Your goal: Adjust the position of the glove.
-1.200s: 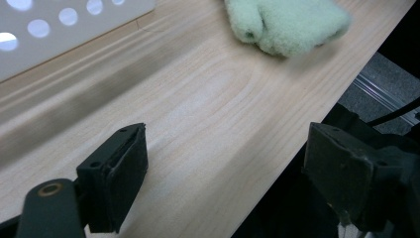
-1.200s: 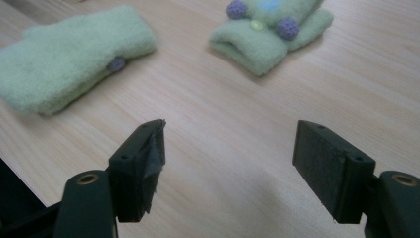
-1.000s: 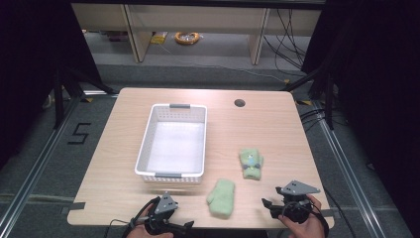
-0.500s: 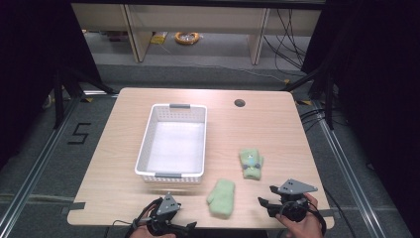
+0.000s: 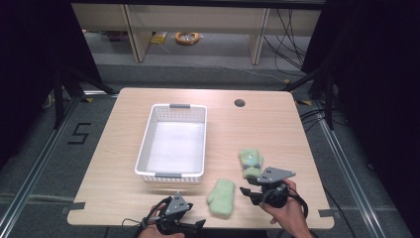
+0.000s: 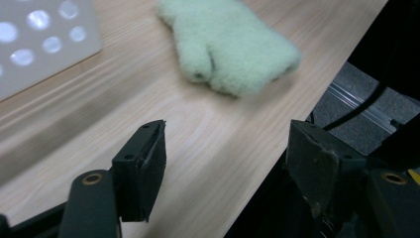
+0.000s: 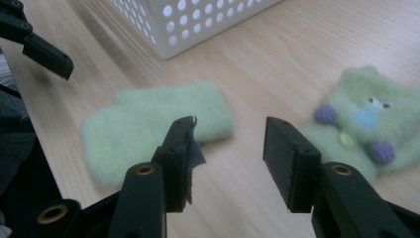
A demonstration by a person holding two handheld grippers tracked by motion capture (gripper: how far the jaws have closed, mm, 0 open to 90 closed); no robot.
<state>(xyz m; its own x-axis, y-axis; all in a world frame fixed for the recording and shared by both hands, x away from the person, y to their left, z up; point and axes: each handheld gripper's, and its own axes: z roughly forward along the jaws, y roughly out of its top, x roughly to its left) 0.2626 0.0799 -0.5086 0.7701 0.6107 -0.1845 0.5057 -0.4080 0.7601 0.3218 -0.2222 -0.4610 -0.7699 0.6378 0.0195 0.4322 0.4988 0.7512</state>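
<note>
As both mittens lie flat near the front edge of the counter (image 5: 124,193), the step in hand seems to be the first grasp, before they go into the white basket (image 5: 148,144). The left hand-held gripper (image 5: 185,225) is released, holding nothing, at the front edge, and the plain green mitten (image 5: 221,197) lies just beside it toward the right. The right hand-held gripper (image 5: 252,192) is also released and empty; in the right gripper view it points between the plain mitten and the mitten with a face (image 7: 369,121), which lies near the front right part of the counter. To do it well, each hand-held gripper should come low over its nearest mitten, with one jaw on each side of the cuff, and close firmly, because the fluffy fabric may slip or fold.
</note>
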